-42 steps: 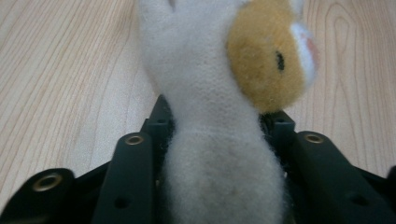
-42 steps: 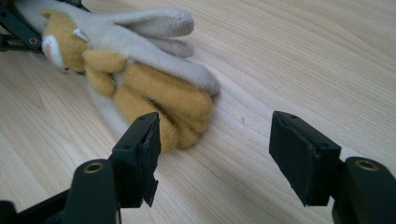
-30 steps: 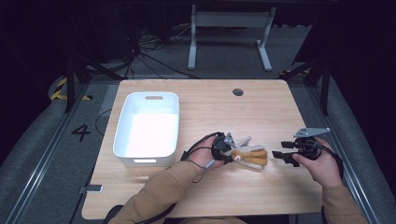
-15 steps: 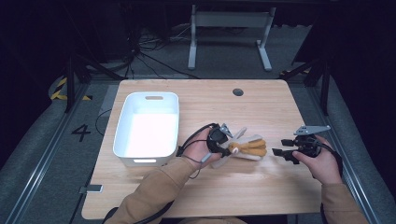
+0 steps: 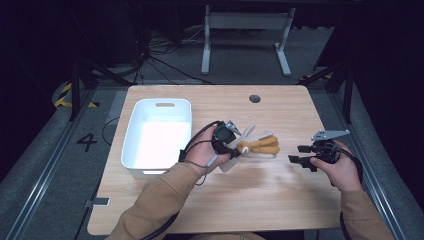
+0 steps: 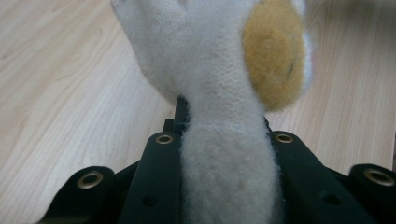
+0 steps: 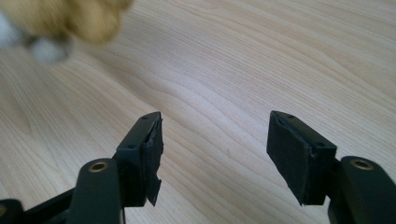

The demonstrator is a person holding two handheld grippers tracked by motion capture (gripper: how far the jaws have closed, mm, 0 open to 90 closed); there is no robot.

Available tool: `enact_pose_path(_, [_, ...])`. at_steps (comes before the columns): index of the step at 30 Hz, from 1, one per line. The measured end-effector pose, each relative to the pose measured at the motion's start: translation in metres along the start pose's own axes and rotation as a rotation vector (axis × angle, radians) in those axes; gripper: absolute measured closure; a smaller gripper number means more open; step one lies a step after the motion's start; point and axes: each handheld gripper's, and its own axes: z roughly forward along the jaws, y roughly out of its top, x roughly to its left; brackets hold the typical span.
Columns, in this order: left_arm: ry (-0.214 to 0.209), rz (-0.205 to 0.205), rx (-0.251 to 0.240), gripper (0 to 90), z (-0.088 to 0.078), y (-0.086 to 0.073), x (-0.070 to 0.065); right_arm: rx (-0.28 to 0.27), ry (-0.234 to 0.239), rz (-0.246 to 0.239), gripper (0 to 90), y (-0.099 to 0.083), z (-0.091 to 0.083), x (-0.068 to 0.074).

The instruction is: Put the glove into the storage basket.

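Currently white bin (image 5: 135, 150) holds nothing; left gripper (image 5: 235, 147) clamps the plush toy (image 5: 257, 146) above the table (image 5: 280, 200), right gripper (image 5: 295, 160) gapes unloaded.

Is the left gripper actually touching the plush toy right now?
Touching. In the left gripper view, the left gripper has both black jaws pressed against the plush toy, its white part squeezed between them.

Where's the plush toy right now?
In the high view the plush toy is near the table's middle, clamped in the left gripper, just right of the white bin; the open right gripper sits apart to its right.
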Motion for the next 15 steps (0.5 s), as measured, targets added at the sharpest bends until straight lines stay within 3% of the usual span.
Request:
enact_pose_path(12, [0.036,-0.099,-0.060,75.2,-0.039,-0.008,0.008,0.010,0.021,-0.009,37.1,0.010,0.013,-0.002])
enact_pose_path(15, [0.025,-0.146,-0.079,75.1,-0.048,-0.010,0.011,0.011,0.026,-0.017,37.1,0.012,0.016,-0.002])
